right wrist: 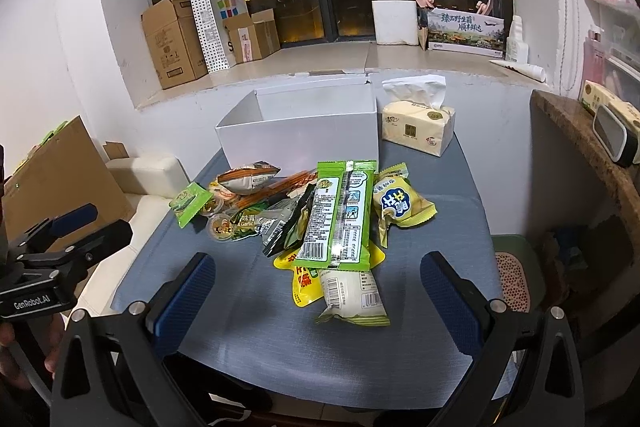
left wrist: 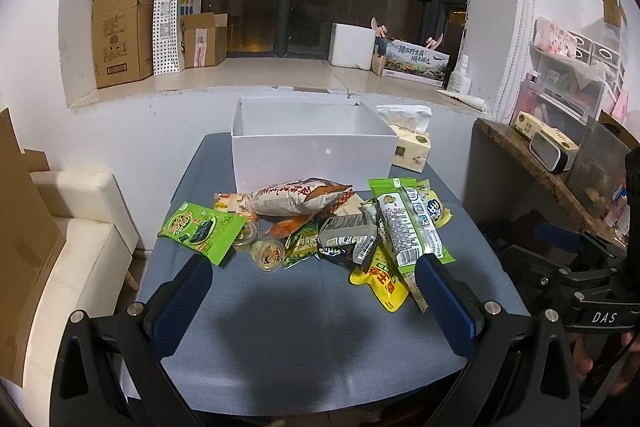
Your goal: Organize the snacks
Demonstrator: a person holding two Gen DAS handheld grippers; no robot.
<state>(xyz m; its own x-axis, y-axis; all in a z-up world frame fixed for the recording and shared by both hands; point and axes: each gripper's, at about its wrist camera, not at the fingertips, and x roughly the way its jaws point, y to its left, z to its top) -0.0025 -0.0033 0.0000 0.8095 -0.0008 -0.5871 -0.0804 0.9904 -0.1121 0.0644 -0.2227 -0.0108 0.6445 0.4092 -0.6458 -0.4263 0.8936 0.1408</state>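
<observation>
A pile of snack packets lies on the blue-grey table (left wrist: 312, 327): a long green packet (left wrist: 408, 223) (right wrist: 340, 219), a big white and orange bag (left wrist: 300, 197), a green seaweed packet (left wrist: 200, 231), a yellow packet (left wrist: 380, 283) and small jelly cups (left wrist: 268, 255). An open white box (left wrist: 312, 155) (right wrist: 304, 135) stands behind the pile; its inside looks empty. My left gripper (left wrist: 312, 279) is open, just short of the pile. My right gripper (right wrist: 316, 279) is open, with a pale packet (right wrist: 352, 295) lying between its fingers.
A tissue pack (right wrist: 418, 127) stands right of the box. A cream sofa (left wrist: 80, 247) is left of the table, a stone-topped shelf (left wrist: 540, 167) to the right. Cardboard boxes (left wrist: 120, 31) and a paper bag line the windowsill.
</observation>
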